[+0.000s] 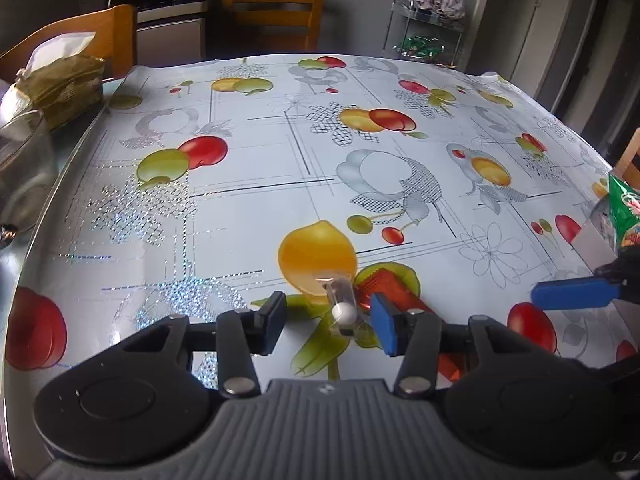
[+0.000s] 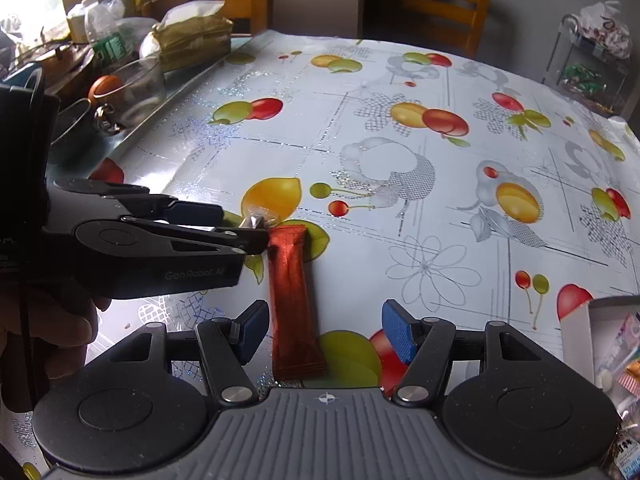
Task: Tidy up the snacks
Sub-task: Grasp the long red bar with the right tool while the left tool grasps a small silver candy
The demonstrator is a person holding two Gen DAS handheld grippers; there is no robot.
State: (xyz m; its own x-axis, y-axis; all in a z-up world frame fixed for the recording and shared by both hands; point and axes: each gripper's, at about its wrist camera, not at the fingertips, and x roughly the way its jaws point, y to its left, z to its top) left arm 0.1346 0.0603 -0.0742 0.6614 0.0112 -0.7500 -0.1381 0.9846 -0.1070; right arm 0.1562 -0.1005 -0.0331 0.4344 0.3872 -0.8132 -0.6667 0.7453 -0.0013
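A small candy in a clear wrapper with a white ball inside lies on the fruit-print tablecloth. My left gripper is open around it, and neither pad touches it. Beside it lies a red foil snack bar, which also shows behind the left gripper's right finger. The bar's near end sits between the fingers of my open right gripper, untouched. The right wrist view shows the left gripper from the side, over the clear candy. One blue pad of the right gripper shows at the right edge.
A white box with snack packets stands at the table's right edge, with a green bag in it. A glass bowl, a tissue box and clutter line the left side. Wooden chairs and a wire rack stand behind.
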